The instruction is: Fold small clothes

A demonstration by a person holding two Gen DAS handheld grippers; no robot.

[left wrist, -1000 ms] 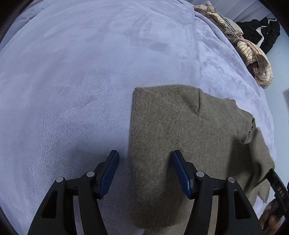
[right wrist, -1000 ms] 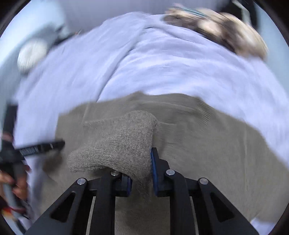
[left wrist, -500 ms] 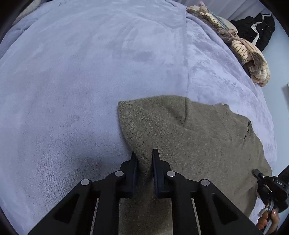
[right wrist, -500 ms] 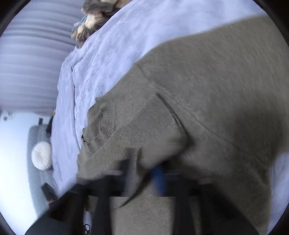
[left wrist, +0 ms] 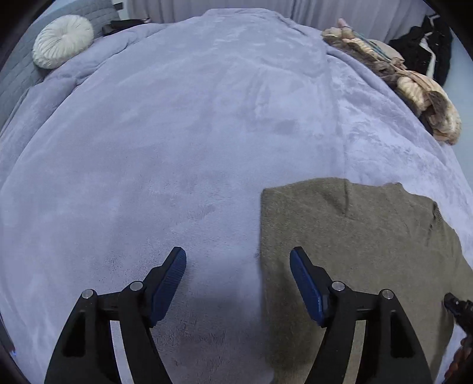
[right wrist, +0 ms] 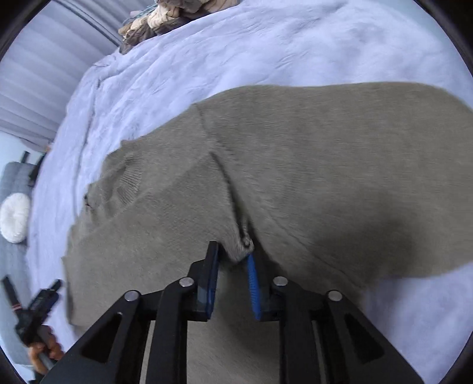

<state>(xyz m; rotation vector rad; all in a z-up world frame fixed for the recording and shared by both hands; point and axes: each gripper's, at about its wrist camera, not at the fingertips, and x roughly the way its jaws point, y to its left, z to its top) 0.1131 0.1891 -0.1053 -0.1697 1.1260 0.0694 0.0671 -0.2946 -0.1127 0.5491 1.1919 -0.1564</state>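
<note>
An olive-brown knit sweater (left wrist: 354, 236) lies flat on the lavender bed cover (left wrist: 177, 147), partly folded. My left gripper (left wrist: 238, 257) is open and empty above the sweater's left edge, one finger over the cover and one over the knit. In the right wrist view the sweater (right wrist: 325, 147) fills the middle. My right gripper (right wrist: 233, 251) is nearly closed, with a small bunch of the sweater's fabric pinched between its blue pads.
A pile of beige and striped clothes (left wrist: 414, 88) lies at the bed's far right, with dark clothes (left wrist: 428, 50) behind it. A round white cushion (left wrist: 62, 41) sits at the far left. The pile (right wrist: 165, 17) and the cushion (right wrist: 14, 217) also show in the right wrist view.
My left gripper was shut on the sweater's edge half a second ago and has opened and let go. My right gripper has swung over the sweater, still holding a fold.
</note>
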